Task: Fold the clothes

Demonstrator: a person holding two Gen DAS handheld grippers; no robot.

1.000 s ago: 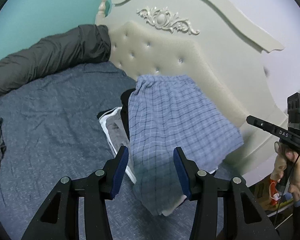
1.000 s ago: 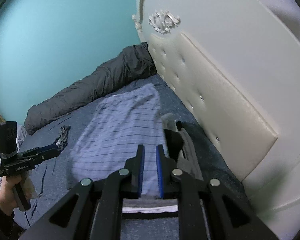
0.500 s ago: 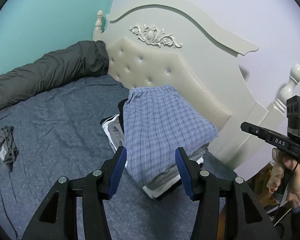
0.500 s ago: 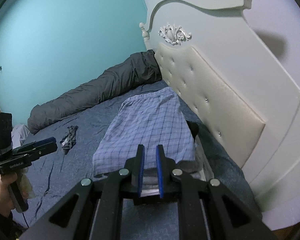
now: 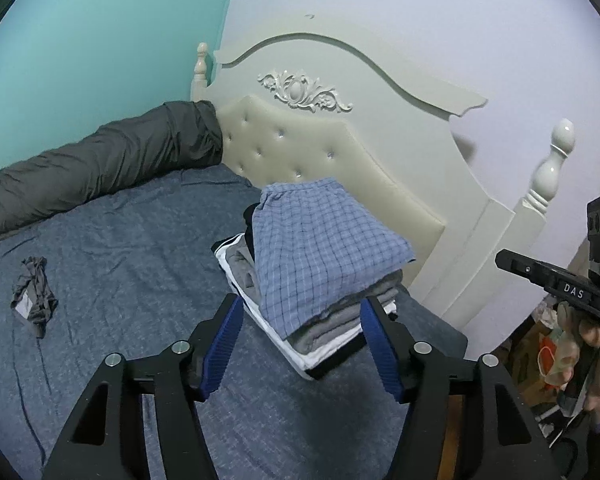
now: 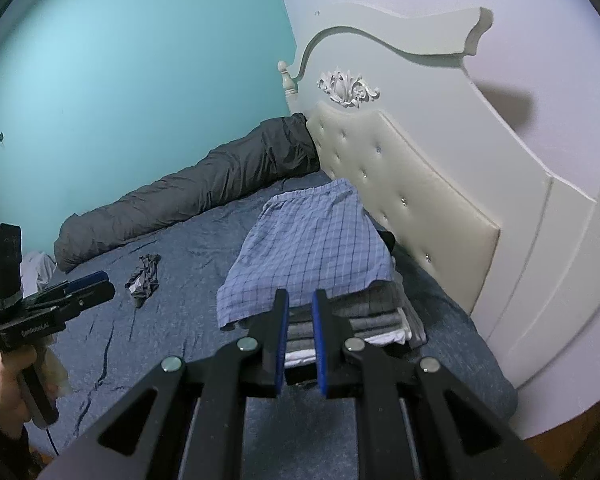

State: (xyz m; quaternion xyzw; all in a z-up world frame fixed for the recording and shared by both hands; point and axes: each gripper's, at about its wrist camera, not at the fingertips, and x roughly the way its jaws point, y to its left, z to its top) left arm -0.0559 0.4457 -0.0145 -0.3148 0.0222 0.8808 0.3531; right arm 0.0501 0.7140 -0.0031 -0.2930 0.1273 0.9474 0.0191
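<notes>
Lying folded on top of a stack of folded clothes [image 5: 332, 320] on the blue bed [image 5: 120, 264], just beside the cream headboard [image 5: 340, 152]: the blue checked shorts [image 5: 320, 248]. Hovering short of the stack, left gripper [image 5: 300, 336] with jaws opening and nothing between them. Pointing at the same stack, right gripper [image 6: 300, 336] with fingers nearly closed, gripping nothing, a crumpled grey garment [image 5: 34, 296] lying well apart

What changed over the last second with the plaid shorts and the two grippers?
Both grippers backed off from the stack. The left gripper is opening with nothing between its fingers; the right gripper kept its narrow gap, empty. The plaid shorts have settled flat on top. The crumpled dark garment and the grey bolster stayed put.
</notes>
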